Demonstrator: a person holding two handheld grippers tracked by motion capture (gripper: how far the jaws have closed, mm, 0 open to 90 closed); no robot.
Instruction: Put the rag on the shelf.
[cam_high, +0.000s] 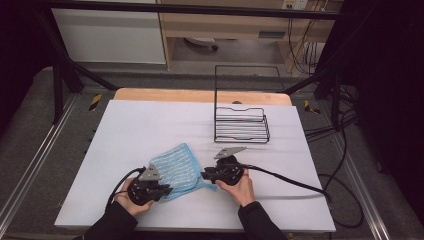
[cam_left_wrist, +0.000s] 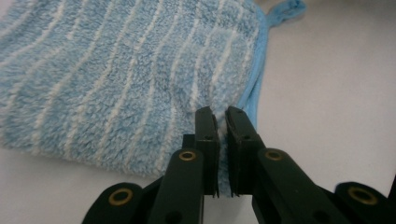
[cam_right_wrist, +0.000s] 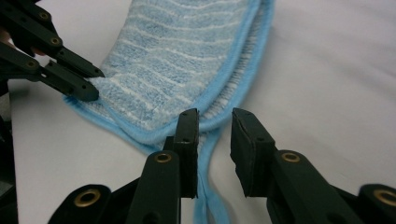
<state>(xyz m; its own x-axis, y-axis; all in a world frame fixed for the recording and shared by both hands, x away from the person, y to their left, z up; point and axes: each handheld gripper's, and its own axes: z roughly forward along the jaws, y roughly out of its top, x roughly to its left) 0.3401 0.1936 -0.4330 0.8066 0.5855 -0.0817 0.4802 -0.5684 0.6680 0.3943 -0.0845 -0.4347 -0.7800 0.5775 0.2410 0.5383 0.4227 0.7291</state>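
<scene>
1. Blue striped cloth (cam_high: 176, 170) lies folded on the white table cover (cam_high: 150, 130), near the front edge, between both grippers.
2. Left gripper (cam_left_wrist: 222, 122): jaws nearly closed, pinching the cloth's edge.
3. Right gripper (cam_right_wrist: 214, 122): jaws parted, pads clear of the hem; loop (cam_right_wrist: 208, 186) lies between them.
4. Wire rack (cam_high: 242, 125) stands well apart at the back right; the cover's left side is bare.

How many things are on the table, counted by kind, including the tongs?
Blue striped cloth: 1
Black wire rack: 1
Hand-held tongs: 2, the left tongs and the right tongs
Total: 4
</scene>
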